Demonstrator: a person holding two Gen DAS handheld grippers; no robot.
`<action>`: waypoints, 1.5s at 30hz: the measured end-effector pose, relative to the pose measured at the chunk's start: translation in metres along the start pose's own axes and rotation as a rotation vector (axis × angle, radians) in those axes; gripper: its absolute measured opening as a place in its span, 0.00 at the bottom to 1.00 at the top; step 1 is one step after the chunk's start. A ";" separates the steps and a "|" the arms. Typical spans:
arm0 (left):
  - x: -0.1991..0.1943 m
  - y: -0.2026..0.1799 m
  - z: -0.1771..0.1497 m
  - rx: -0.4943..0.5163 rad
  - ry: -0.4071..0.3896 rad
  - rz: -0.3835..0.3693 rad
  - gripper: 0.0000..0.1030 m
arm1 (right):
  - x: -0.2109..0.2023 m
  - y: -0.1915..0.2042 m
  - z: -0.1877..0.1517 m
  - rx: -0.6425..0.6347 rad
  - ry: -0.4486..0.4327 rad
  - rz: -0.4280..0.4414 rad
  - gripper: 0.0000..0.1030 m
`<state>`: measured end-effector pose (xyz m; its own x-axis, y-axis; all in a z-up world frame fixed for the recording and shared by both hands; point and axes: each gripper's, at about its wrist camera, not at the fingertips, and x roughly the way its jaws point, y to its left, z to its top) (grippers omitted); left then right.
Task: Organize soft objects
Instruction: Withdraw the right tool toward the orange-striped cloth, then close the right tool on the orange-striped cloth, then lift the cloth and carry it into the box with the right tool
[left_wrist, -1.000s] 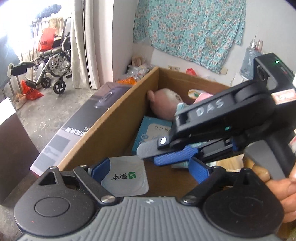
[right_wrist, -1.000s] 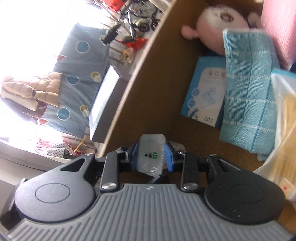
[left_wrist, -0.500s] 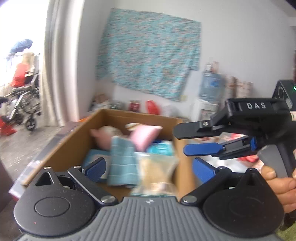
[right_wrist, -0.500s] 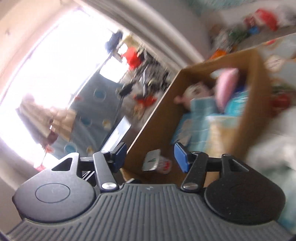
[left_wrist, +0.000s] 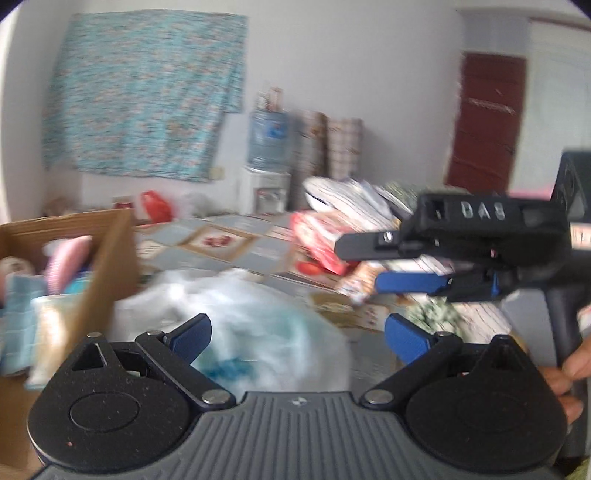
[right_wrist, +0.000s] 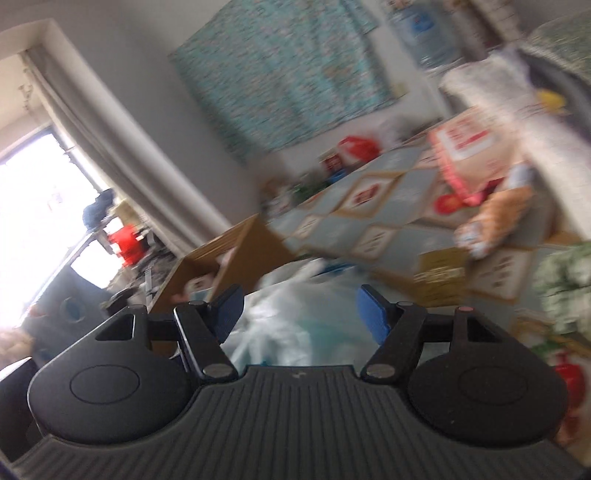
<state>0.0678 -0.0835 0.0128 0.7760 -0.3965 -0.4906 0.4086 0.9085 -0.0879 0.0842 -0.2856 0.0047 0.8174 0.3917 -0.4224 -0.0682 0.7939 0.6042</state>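
My left gripper (left_wrist: 299, 336) is open with nothing between its blue pads (left_wrist: 192, 332). Beyond it lies a blurred white and blue plastic bag (left_wrist: 258, 325). At the left edge stands the cardboard box (left_wrist: 110, 251), with a pink cushion (left_wrist: 68, 258) and a teal towel (left_wrist: 16, 302) inside. My right gripper (left_wrist: 373, 266) hangs to the right, held by a person's hand (left_wrist: 569, 369). In the right wrist view my right gripper (right_wrist: 301, 312) has its jaws opening, with nothing between them. The same bag (right_wrist: 295, 328) lies ahead of it, with the box (right_wrist: 240, 254) to the left.
A patterned blue and tan cover (left_wrist: 221, 243) spreads behind the bag. Red and white packs (left_wrist: 317, 240) and other bundles are piled at the right. A water dispenser (left_wrist: 267, 140) and a dark red door (left_wrist: 484, 118) stand by the far wall. A bright window (right_wrist: 44, 206) is at the left.
Both grippers swung right, away from the box and over to the plastic bag. The right gripper let go of a small white packet into the box and opened.
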 end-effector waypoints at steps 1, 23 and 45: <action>0.010 -0.009 -0.002 0.021 -0.002 -0.012 0.98 | 0.001 -0.009 0.004 0.010 -0.013 -0.029 0.66; 0.079 -0.056 -0.005 0.197 -0.014 -0.009 0.94 | 0.161 -0.165 0.087 0.267 0.195 -0.434 0.46; 0.161 -0.119 0.019 0.365 0.059 0.034 0.59 | 0.044 -0.127 0.080 0.112 0.175 -0.111 0.38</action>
<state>0.1532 -0.2575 -0.0390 0.7675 -0.3486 -0.5380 0.5357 0.8097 0.2395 0.1742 -0.4067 -0.0370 0.7041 0.3871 -0.5953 0.0886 0.7839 0.6146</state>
